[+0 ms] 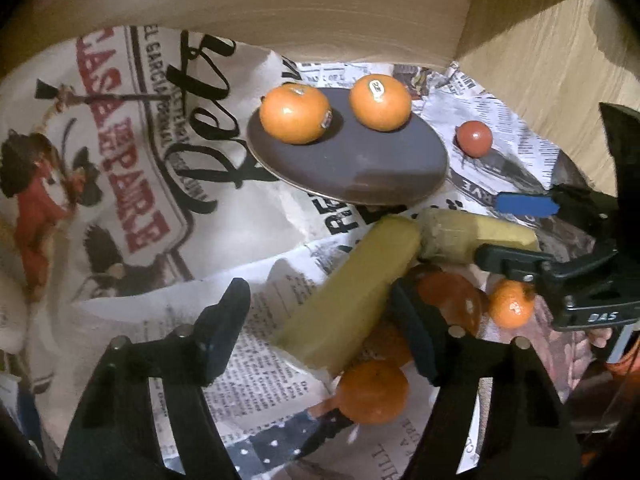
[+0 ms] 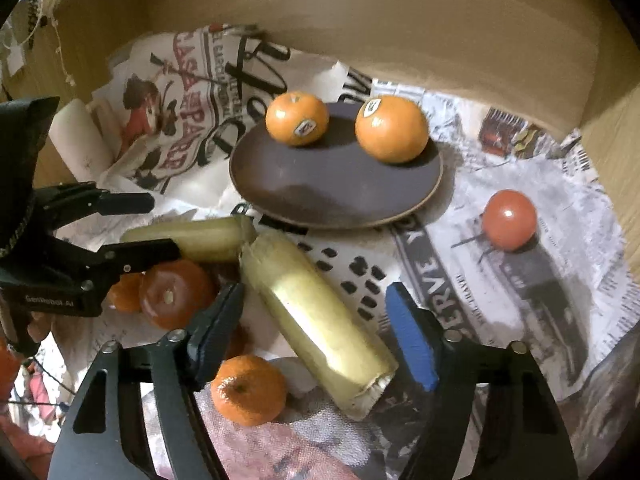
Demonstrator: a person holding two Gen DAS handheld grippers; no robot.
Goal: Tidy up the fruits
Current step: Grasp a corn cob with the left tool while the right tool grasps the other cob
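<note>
Across the whole surface lies crumpled newspaper (image 1: 132, 184), printed with red lettering and a cartoon figure, backed by a pale wooden wall (image 1: 320, 12). On the paper, toward the back, sits a dark round plate (image 2: 336, 188) carrying two stickered oranges (image 2: 297, 118), side by side and apart, near its far edge. Nearer the cameras lie two pale yellow-green corn cobs: the left corn cob (image 1: 352, 288) and the right corn cob (image 2: 320, 320), their ends meeting just in front of the plate. The left hand-held gripper (image 1: 320, 332) stands wide open, its jaws on either side of the left cob without visibly pressing it. The right hand-held gripper (image 2: 316, 328) is likewise wide open, one blue-padded finger (image 2: 412, 336) to the right of the right cob, the other finger to the cob's left; I cannot tell whether either touches it. Between and below the cobs cluster smaller fruits: a reddish-orange persimmon (image 2: 176, 296) and a few mandarins (image 2: 248, 390), one just beside the right cob's near end. A small red tomato (image 2: 509, 219) rests alone on the paper, right of the plate and well apart from the cluster.
</note>
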